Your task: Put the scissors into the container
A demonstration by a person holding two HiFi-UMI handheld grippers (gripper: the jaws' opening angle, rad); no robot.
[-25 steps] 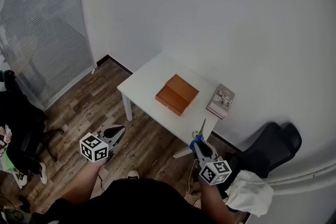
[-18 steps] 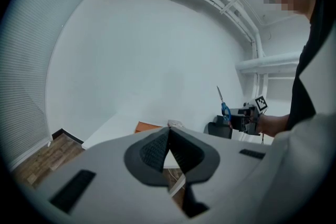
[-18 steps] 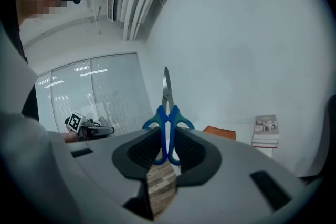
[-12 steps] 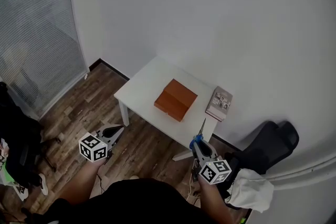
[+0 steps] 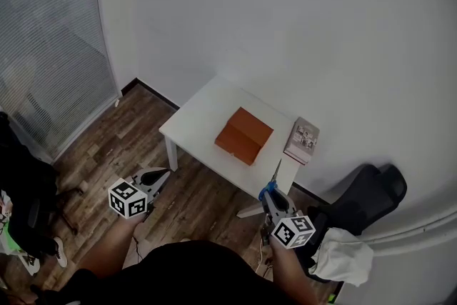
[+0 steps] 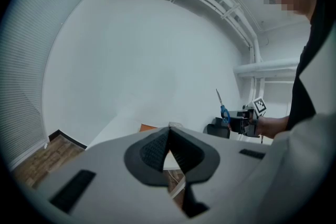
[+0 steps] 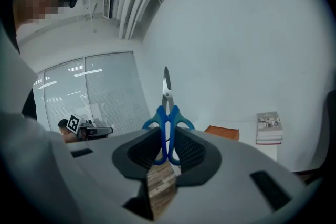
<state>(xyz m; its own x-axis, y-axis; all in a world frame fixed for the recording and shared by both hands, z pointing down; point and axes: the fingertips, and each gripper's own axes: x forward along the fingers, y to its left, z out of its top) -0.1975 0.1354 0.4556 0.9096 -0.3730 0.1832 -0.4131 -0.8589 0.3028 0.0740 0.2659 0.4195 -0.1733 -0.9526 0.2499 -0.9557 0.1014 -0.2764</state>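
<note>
1 pair of scissors (image 7: 167,113), clamped by the blue handles in the right gripper (image 7: 168,145), blades aimed up and forward toward the orange container (image 5: 244,136) on the white table (image 5: 198,119) ahead. Left gripper (image 6: 168,145) pinched together on nothing, low off the table's other corner.

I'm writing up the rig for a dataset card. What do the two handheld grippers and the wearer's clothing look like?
The left gripper and right gripper both have light grey wedge-shaped bodies with dark grey ribbed pads. Each carries a white cube with black square markers. The person wears a black top; the forearms look uncovered.
</note>
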